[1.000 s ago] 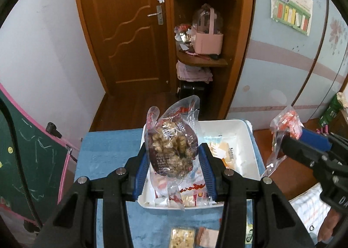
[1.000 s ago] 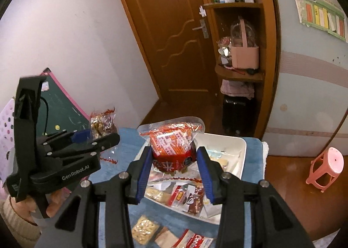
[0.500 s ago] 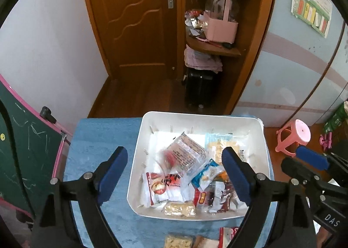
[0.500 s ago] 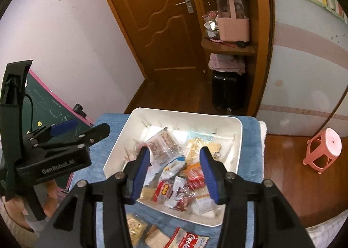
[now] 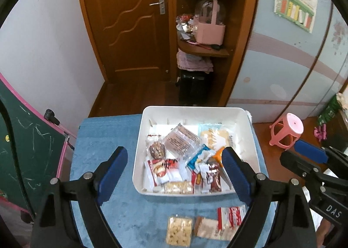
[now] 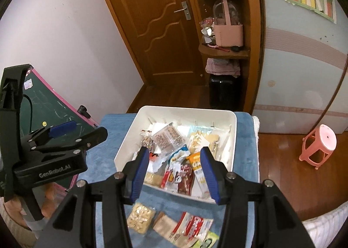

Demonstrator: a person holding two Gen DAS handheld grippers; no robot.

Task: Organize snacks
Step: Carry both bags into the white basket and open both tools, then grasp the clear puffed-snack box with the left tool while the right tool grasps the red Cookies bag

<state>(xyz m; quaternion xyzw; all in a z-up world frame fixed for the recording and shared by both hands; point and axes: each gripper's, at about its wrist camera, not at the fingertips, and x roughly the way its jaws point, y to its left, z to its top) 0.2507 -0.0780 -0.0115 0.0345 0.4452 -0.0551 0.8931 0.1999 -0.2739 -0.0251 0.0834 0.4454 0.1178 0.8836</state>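
A white bin sits on a blue-covered table and holds several snack packets, among them a brown nut packet and a red-and-white packet. The bin also shows in the right wrist view. My left gripper is open and empty above the bin's near half. My right gripper is open and empty above the bin's near edge. Three packets lie on the cloth before the bin: a cracker packet, a tan packet and a red-and-white packet.
A green chalkboard with a pink frame stands left of the table. A pink stool stands on the wood floor at the right. A wooden door and corner shelves are behind the table.
Both grippers opened and let their snack packets fall into the bin. They now sit open and empty above it, pulled back a little.
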